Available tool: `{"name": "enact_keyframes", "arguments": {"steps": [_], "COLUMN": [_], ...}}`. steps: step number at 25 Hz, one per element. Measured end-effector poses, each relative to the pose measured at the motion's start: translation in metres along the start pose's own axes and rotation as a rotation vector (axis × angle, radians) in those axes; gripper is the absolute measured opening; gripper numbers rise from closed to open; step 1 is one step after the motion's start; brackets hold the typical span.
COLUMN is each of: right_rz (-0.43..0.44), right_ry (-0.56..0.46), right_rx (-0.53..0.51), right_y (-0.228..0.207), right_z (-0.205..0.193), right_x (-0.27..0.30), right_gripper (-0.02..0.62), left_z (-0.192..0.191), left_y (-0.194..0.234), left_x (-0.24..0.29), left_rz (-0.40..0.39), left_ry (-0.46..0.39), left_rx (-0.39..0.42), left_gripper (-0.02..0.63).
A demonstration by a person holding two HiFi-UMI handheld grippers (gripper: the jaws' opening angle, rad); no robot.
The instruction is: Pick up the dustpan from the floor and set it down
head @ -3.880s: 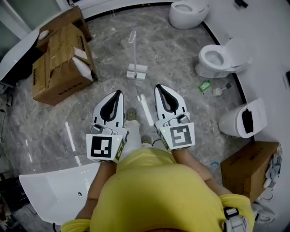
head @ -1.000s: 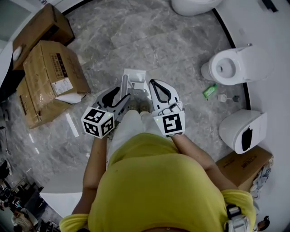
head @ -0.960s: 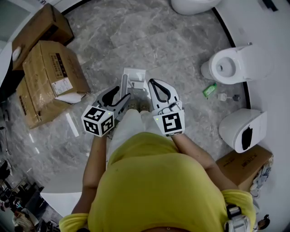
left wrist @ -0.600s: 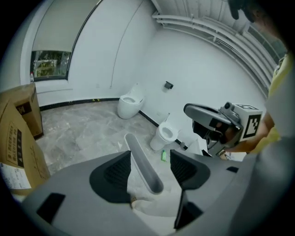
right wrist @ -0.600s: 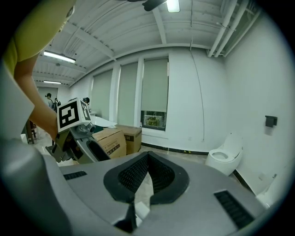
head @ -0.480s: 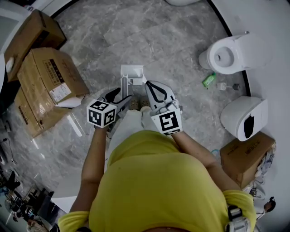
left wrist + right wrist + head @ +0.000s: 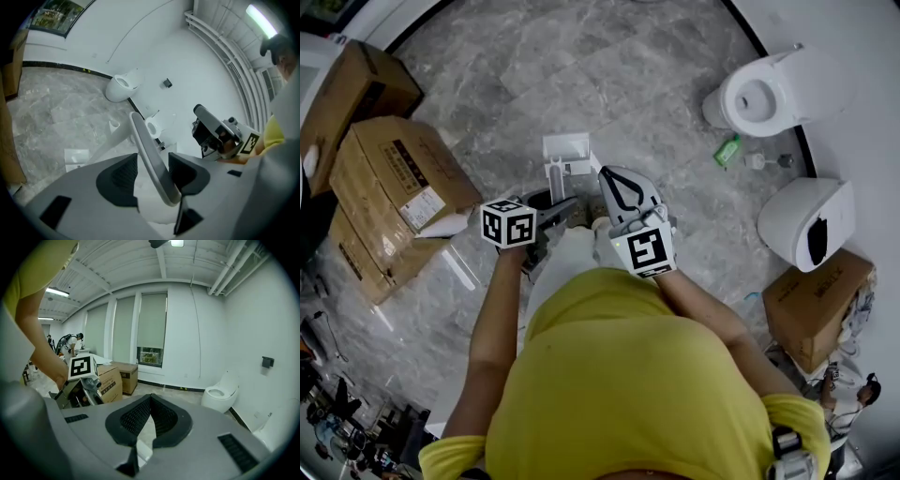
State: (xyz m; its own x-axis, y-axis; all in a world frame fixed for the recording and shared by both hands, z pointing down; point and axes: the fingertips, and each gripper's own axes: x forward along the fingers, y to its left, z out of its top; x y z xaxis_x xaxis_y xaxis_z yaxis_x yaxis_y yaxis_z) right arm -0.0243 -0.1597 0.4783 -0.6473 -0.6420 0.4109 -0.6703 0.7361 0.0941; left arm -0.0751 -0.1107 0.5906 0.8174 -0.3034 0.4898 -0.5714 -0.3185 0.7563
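The white dustpan (image 7: 567,148) stands on the grey marble floor just ahead of my feet, and its long handle (image 7: 555,178) rises toward me. My left gripper (image 7: 561,206) is around the handle's top. In the left gripper view that grey handle (image 7: 145,145) runs between the jaws of the left gripper (image 7: 152,157), which are closing. It lies against the right pad, with a gap still showing at the left pad. The pan (image 7: 77,157) sits on the floor below. My right gripper (image 7: 606,174) hovers beside the handle, shut and with nothing in it (image 7: 150,398).
Cardboard boxes (image 7: 394,178) are stacked at the left, and another box (image 7: 820,305) sits at the right. Two toilets (image 7: 759,94) (image 7: 811,230) line the right wall. A green bottle (image 7: 727,150) lies on the floor near them.
I have walked up to the dustpan. Over the last second my left gripper sank lower along the handle and rolled. The right gripper dropped only a little.
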Motion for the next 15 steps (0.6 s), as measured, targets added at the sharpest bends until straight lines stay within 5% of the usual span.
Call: {"name": "enact_keyframes", "arguments": {"steps": [4, 15], "right_rz": [-0.017, 0.003], "right_ry": [0.007, -0.023], "right_rx": [-0.004, -0.013], "right_y": [-0.001, -0.001], "right_z": [-0.001, 0.011], "right_x": [-0.001, -0.001], "right_gripper": [0.012, 0.011], "left_z": [0.000, 0.033], "left_y": [-0.008, -0.047], "left_x": [0.005, -0.002], "left_rz": [-0.079, -0.109], "left_ry": [-0.001, -0.079], "left_rx": [-0.034, -0.008], "left_gripper": [0.138, 0.144]}}
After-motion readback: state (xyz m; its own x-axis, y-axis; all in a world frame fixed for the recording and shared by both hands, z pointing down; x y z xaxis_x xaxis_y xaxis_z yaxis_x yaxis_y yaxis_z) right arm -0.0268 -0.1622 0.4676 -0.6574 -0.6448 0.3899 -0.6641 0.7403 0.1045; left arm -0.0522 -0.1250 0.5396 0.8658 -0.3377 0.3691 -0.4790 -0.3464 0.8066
